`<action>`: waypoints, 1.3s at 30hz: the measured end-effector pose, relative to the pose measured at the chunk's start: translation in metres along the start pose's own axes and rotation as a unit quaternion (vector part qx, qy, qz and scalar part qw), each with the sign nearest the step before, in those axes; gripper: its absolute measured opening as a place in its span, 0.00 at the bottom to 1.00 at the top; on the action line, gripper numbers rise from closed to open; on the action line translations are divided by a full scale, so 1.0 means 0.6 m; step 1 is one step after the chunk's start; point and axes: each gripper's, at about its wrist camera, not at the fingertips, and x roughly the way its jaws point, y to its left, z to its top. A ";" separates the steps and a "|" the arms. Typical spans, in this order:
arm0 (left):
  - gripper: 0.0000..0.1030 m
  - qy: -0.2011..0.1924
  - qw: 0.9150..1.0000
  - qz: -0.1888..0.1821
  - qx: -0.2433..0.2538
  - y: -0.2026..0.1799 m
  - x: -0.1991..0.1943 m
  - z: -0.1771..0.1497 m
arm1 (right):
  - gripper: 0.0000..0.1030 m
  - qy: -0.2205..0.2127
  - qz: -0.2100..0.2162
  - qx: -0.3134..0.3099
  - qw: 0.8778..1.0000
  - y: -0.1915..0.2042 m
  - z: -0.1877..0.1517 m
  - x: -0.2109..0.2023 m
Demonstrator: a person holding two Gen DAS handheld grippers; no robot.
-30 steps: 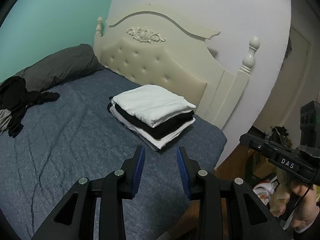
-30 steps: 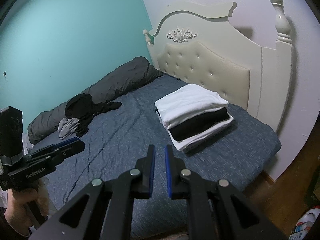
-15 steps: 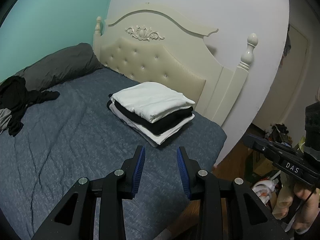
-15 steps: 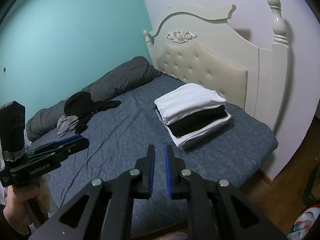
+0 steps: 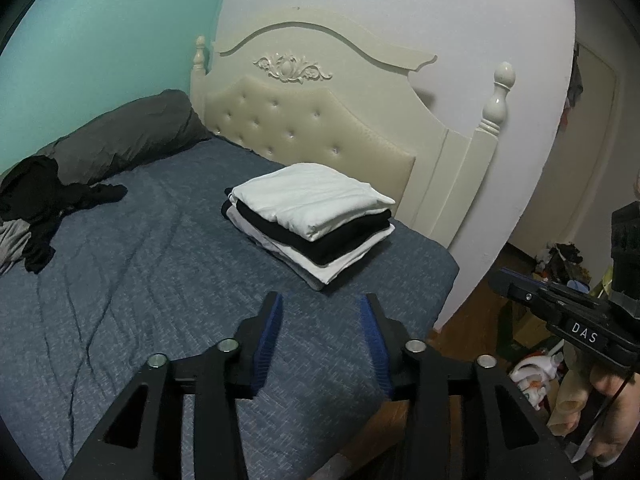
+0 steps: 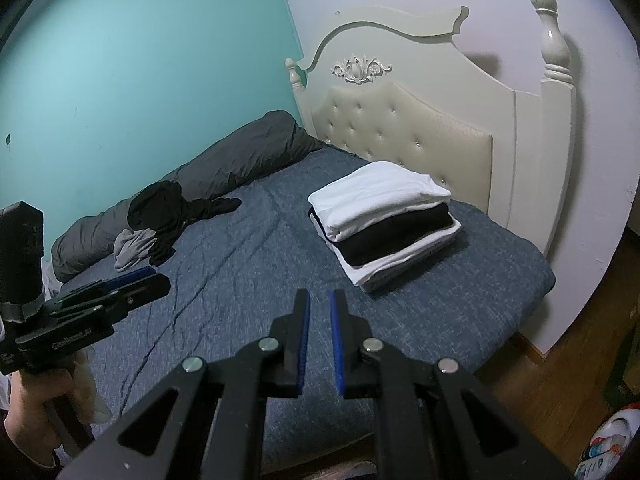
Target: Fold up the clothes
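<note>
A folded stack of white and black clothes (image 5: 312,216) (image 6: 380,216) lies on the blue-grey bed (image 5: 140,300) (image 6: 240,280) near the headboard. A crumpled black garment (image 5: 36,200) (image 6: 160,208) and a grey one (image 6: 134,246) lie unfolded at the far left. My left gripper (image 5: 320,304) hovers over the bed's near edge, short of the stack, its jaws opening with nothing between them. My right gripper (image 6: 319,300) hangs beside it, blue pads nearly together and empty.
A dark grey rolled duvet (image 5: 120,132) (image 6: 240,152) runs along the teal wall. The cream tufted headboard (image 5: 320,132) (image 6: 408,128) stands behind the stack. Wooden floor with clutter (image 5: 560,256) lies to the right of the bed. A hand (image 6: 36,400) grips the left tool.
The left gripper's jaws have spread wider apart. The right gripper's jaws have kept their narrow gap, and both hands have hardly moved.
</note>
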 end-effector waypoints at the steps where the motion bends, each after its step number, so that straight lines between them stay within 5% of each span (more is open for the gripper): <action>1: 0.49 0.000 1.000 0.000 0.000 0.000 -0.001 0.000 | 0.10 0.000 -0.001 0.000 1.000 0.001 -0.001 0.000; 11: 0.55 -0.002 1.000 0.005 0.000 0.004 -0.007 -0.001 | 0.29 -0.007 -0.012 0.004 1.000 0.000 -0.005 -0.008; 31: 0.99 -0.012 1.000 0.007 0.006 -0.001 -0.024 -0.003 | 0.49 -0.008 -0.022 0.000 1.000 0.004 -0.011 -0.012; 39: 1.00 -0.016 1.000 0.014 0.006 0.001 -0.032 -0.004 | 0.57 -0.012 -0.028 -0.002 1.000 0.009 -0.013 -0.018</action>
